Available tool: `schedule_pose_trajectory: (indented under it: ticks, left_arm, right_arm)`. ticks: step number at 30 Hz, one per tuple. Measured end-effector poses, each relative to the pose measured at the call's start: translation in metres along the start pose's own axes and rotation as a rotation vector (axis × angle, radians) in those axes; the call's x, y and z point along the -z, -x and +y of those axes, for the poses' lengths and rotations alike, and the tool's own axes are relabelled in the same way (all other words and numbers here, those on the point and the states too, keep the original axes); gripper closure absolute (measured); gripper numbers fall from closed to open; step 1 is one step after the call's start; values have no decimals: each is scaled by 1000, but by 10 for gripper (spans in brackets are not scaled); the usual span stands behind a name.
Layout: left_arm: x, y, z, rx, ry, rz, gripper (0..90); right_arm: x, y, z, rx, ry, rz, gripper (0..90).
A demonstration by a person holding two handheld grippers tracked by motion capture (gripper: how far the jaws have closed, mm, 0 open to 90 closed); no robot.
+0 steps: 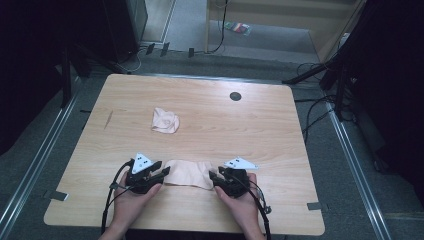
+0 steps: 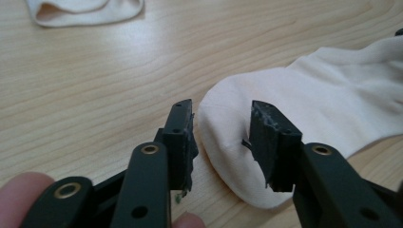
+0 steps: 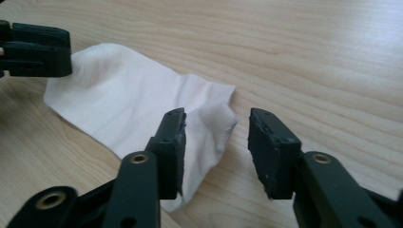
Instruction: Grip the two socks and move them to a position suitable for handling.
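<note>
A pale cream sock (image 1: 187, 173) lies flat near the front edge of the wooden table (image 1: 260, 125). In the high view my left gripper (image 1: 163, 173) is at its left end and my right gripper (image 1: 212, 175) at its right end, each held in a hand. In the left gripper view the left gripper (image 2: 221, 137) stands open with the sock's (image 2: 332, 95) rounded end between the jaws, and the pads are not pressing it. In the right gripper view the right gripper (image 3: 216, 142) is also open over the sock's (image 3: 123, 104) other end. The left gripper (image 3: 38, 50) shows at the far corner.
A second cream sock (image 1: 165, 120) lies crumpled near the table's middle; it also shows as the crumpled sock (image 2: 81, 9) in the left gripper view. A black round grommet (image 1: 235, 96) sits toward the far edge. Cables and stand legs (image 1: 320, 70) surround the table on the floor.
</note>
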State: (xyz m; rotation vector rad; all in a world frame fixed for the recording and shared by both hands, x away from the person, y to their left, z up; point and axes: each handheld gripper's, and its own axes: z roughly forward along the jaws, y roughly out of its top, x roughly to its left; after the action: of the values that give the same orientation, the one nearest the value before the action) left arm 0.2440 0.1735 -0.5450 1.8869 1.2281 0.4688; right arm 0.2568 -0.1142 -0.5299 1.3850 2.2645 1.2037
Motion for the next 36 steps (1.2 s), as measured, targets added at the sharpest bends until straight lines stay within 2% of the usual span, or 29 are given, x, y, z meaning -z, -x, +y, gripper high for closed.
schedule_pose_trajectory:
  ticks: [3,8,14,22,25,30,31,32,34,36]
  left_arm:
    - [-3,1,0,-5,-4,-4,682]
    - [-5,6,-1,-43,-28,-10,874]
    - [9,12,1,-41,-12,-51,889]
    - [25,30,-1,-44,22,-62,890]
    - [27,36,-6,-65,11,-62,890]
    - [19,38,-13,-54,-21,-58,888]
    - [17,38,-14,-58,-27,-54,883]
    - [16,38,-15,-52,-23,-45,862]
    - [15,37,-16,-37,-19,-49,728]
    - [16,35,-15,-15,0,-49,587]
  right_arm:
    - [-5,-2,-2,8,-21,4,714]
    - [-7,-5,-4,32,-29,3,861]
    - [4,-7,-1,35,-4,21,874]
    - [30,-10,1,58,28,16,876]
    - [36,-7,-5,68,21,9,877]
    - [33,-1,-15,63,4,12,875]
    - [31,-1,-16,60,8,10,859]
    - [31,0,-16,61,16,11,781]
    - [31,1,-16,49,40,8,567]
    - [35,5,-14,28,79,15,422]
